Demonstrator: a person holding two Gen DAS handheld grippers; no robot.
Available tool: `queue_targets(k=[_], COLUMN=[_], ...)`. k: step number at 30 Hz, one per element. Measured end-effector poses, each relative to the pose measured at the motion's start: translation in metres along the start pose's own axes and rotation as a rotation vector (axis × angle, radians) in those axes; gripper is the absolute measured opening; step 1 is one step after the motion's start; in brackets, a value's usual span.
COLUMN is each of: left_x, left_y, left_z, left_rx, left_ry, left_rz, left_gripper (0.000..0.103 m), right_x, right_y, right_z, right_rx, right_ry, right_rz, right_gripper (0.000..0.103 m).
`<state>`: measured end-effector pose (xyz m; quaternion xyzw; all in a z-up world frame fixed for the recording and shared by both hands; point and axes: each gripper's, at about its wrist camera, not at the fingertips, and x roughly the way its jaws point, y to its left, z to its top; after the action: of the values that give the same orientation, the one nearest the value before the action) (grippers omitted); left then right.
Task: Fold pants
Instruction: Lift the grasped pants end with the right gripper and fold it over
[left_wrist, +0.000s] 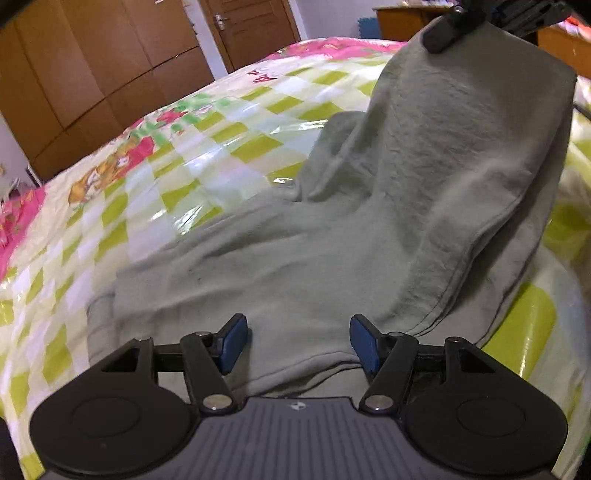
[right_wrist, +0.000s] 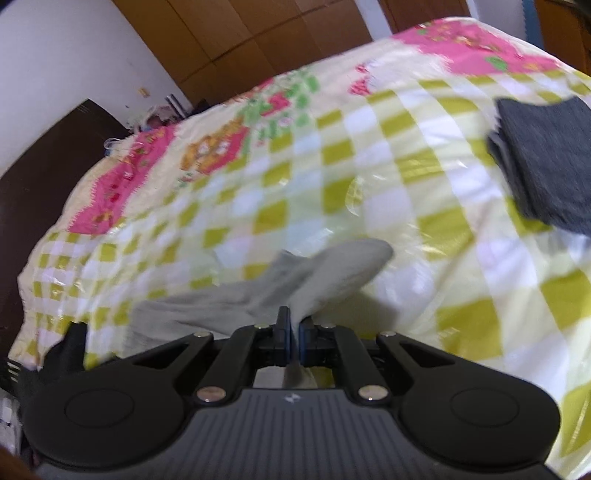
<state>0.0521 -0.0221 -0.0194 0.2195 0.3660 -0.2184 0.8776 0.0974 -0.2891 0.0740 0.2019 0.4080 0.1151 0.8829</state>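
Now the left tongs (left_wrist: 298, 343) hover low over the pants (left_wrist: 369, 229), blue pads spread apart with nothing pinched; the pale grey-green cloth runs under and between them, and whether the pads touch it cannot be told. No earlier look is on offer, so only the open stance gets called. The pants lie on the bed (left_wrist: 166, 177), whose cover is a glossy chequer of lime green, white and pink cartoon prints. Ahead and to the right of the left tongs one part of the garment rises steeply off the cover, climbing to the upper right, where the right tongs (left_wrist: 439, 37) show as a dark shape biting its top edge. A seam line curves down the raised fabric toward the left tongs' right pad.

Over on the right wrist view, the right tongs (right_wrist: 294, 332) are clamped tight on the pants (right_wrist: 295, 284): a thin fold of the grey fabric is squeezed between the pads, with cloth fanning out ahead of the tips and trailing off to the left over the bed (right_wrist: 424, 221). The picture is smeared here. Far ahead and to the right of these tongs sits a dark grey folded cloth (right_wrist: 550, 162), well apart from the pants. Brown wardrobe doors (left_wrist: 92, 74) stand beyond the bed.
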Motion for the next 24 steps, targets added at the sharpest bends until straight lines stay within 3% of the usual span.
queue_targets(k=[6, 12, 14, 24], left_x=[-0.044, -0.038, -0.030, -0.025], left_y=[0.043, 0.081, 0.090, 0.109], left_z=[-0.014, -0.044, -0.053, -0.062], left_rx=[-0.059, -0.079, -0.127, -0.247], left_ry=[-0.097, -0.016, 0.027, 0.026], left_rz=[0.084, 0.168, 0.127, -0.021], left_gripper=[0.073, 0.073, 0.074, 0.072], right_x=[0.013, 0.048, 0.064, 0.137], right_y=[0.054, 0.108, 0.126, 0.205], right_z=[0.010, 0.013, 0.012, -0.027], right_rx=[-0.064, -0.120, -0.136, -0.260], right_ry=[0.009, 0.047, 0.067, 0.214], right_rz=[0.045, 0.073, 0.087, 0.114], right_gripper=[0.005, 0.005, 0.005, 0.005])
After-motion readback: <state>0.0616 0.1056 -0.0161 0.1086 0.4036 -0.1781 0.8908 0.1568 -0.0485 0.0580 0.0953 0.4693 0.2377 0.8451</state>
